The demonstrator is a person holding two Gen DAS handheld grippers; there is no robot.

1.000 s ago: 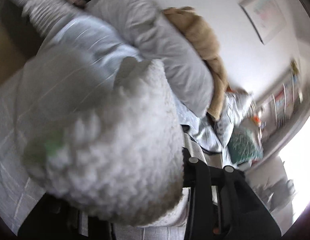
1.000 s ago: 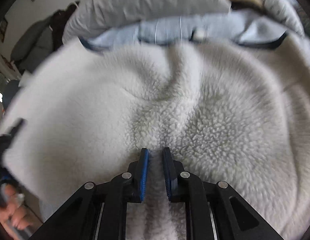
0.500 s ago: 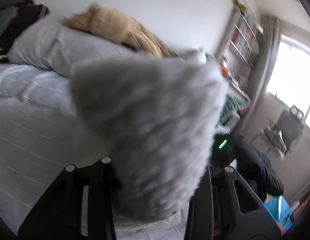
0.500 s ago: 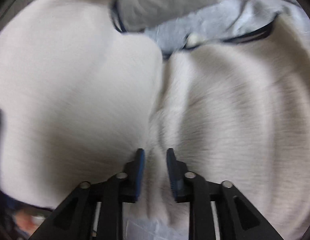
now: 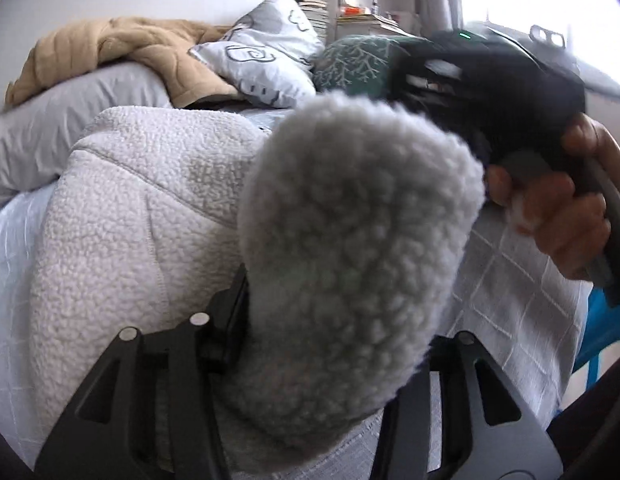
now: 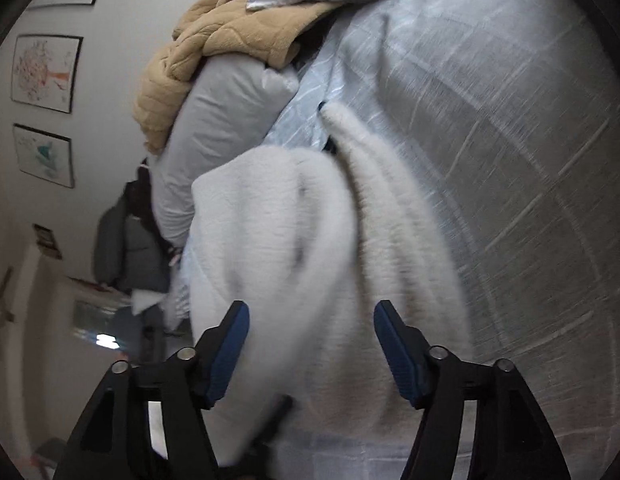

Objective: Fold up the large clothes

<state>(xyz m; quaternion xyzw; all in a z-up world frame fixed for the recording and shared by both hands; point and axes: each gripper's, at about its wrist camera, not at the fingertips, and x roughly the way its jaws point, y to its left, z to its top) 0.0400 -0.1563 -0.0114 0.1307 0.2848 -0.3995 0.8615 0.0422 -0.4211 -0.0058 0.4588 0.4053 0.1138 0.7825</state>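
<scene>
A cream fleece jacket (image 5: 122, 240) lies bunched on the grey quilted bed (image 5: 510, 280). A thick fold of it (image 5: 350, 280) fills the space between the jaws of my left gripper (image 5: 330, 344), which stand wide apart; the fingertips are hidden. In the right wrist view the jacket (image 6: 302, 240) is blurred and lies below my right gripper (image 6: 312, 340), whose blue-padded jaws stand wide open around it. The right gripper and the hand holding it also show in the left wrist view (image 5: 490, 80).
A grey pillow (image 5: 70, 112), a tan blanket (image 5: 122, 48), a patterned cushion (image 5: 266, 52) and a green cushion (image 5: 358, 60) lie at the head of the bed. Pictures (image 6: 46, 72) hang on the wall. Bookshelves (image 5: 370, 0) stand beyond.
My right gripper has opened from nearly shut and let go of the fleece. My left gripper has swung round and now looks over the bed toward the right gripper.
</scene>
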